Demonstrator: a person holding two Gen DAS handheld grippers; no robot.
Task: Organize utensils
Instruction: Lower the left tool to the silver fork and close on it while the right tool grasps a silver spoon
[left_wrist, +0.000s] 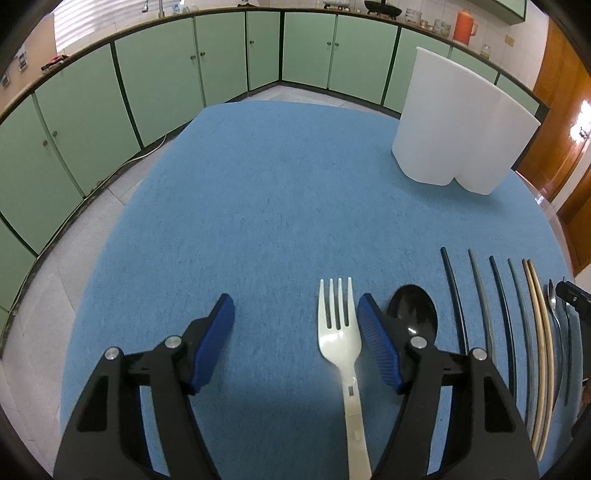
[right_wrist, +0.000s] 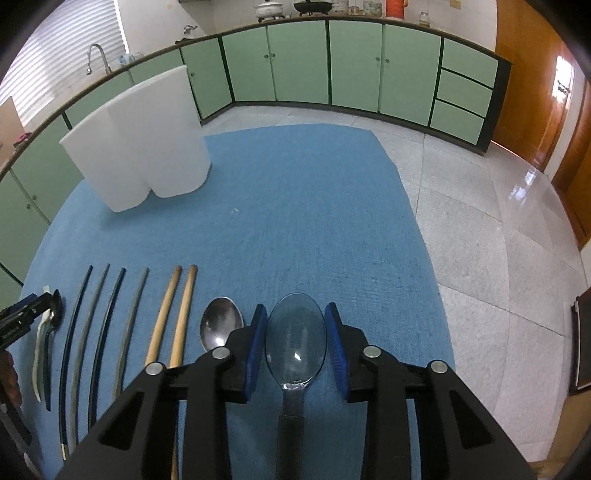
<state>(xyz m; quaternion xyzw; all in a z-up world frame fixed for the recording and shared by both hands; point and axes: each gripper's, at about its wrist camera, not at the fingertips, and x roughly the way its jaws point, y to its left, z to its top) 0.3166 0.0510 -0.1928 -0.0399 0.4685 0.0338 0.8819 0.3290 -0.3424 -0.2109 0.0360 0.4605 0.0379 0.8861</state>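
A white plastic fork (left_wrist: 339, 339) lies on the blue mat (left_wrist: 277, 184), between the fingers of my left gripper (left_wrist: 295, 301), close to the right pad and clear of the left one; the jaws stand open. A black spoon (left_wrist: 413, 314) lies just right of that finger. In the right wrist view, my right gripper (right_wrist: 295, 307) has its blue pads against both sides of the bowl of a clear bluish spoon (right_wrist: 295, 339) with a dark handle, which rests on the mat. A white two-part utensil holder (right_wrist: 140, 147) stands upright at the back.
Several dark and grey chopsticks (right_wrist: 99, 332), a wooden pair (right_wrist: 177, 325) and a metal spoon (right_wrist: 219, 328) lie in a row left of the right gripper. The mat's right edge (right_wrist: 424, 258) drops to tiled floor. Green cabinets line the walls.
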